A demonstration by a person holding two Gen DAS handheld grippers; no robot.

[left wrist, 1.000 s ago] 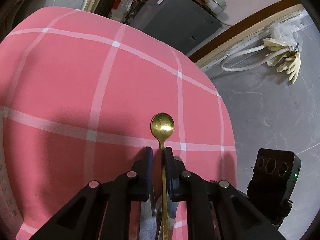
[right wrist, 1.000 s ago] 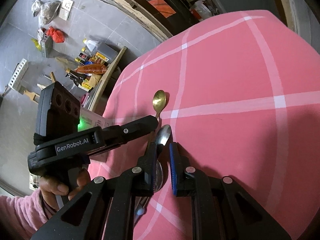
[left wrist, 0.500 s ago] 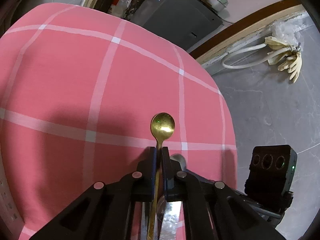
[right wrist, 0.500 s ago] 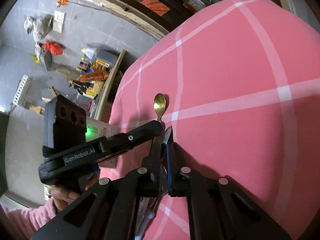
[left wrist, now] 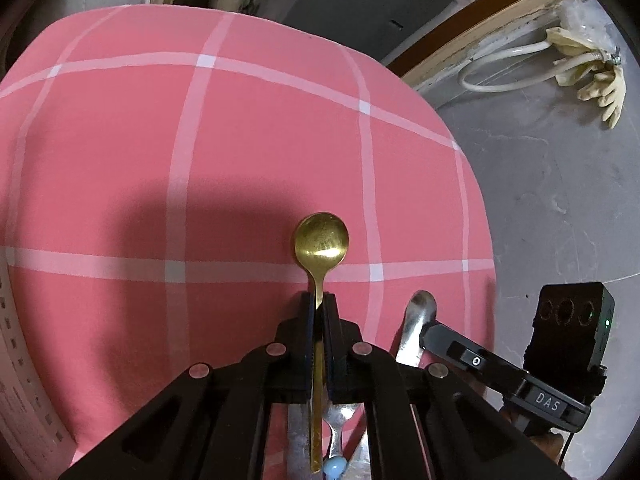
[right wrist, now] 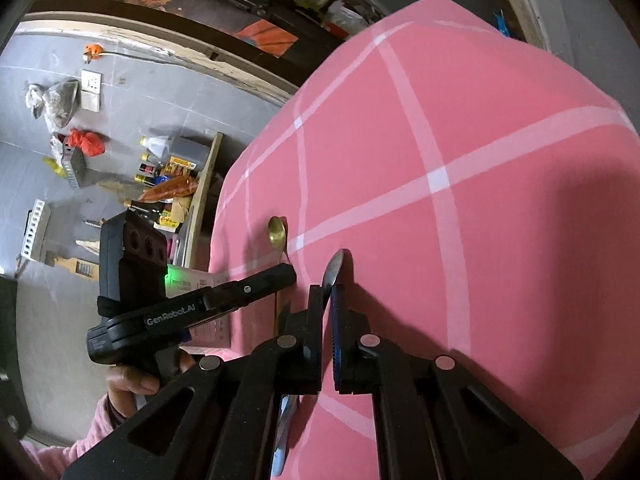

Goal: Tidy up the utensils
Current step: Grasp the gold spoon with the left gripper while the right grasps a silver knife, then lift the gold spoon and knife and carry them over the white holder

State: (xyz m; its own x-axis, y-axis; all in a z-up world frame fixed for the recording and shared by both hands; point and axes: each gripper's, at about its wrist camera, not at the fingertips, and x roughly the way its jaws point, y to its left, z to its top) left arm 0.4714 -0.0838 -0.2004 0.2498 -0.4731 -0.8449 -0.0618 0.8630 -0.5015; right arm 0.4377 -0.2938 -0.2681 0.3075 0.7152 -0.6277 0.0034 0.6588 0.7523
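My left gripper (left wrist: 319, 300) is shut on the neck of a gold spoon (left wrist: 321, 238), bowl pointing forward above the pink checked tablecloth (left wrist: 240, 160). My right gripper (right wrist: 327, 290) is shut on a silver spoon (right wrist: 334, 268), held edge-on with its bowl sticking out past the fingertips. In the left wrist view the silver spoon (left wrist: 418, 314) and right gripper show at the lower right. In the right wrist view the gold spoon (right wrist: 277, 232) and left gripper (right wrist: 286, 274) show to the left. More cutlery handles (left wrist: 336, 432) lie under the left gripper.
The table edge (left wrist: 476, 208) drops to a grey floor on the right in the left wrist view. Bottles and clutter (right wrist: 168, 176) stand on the floor left of the table in the right wrist view. A white hose and rubber gloves (left wrist: 592, 76) lie on the floor.
Both grippers closed on their spoons, the left on the gold one and the right on the silver one, and lifted them. The two grippers have moved apart sideways.
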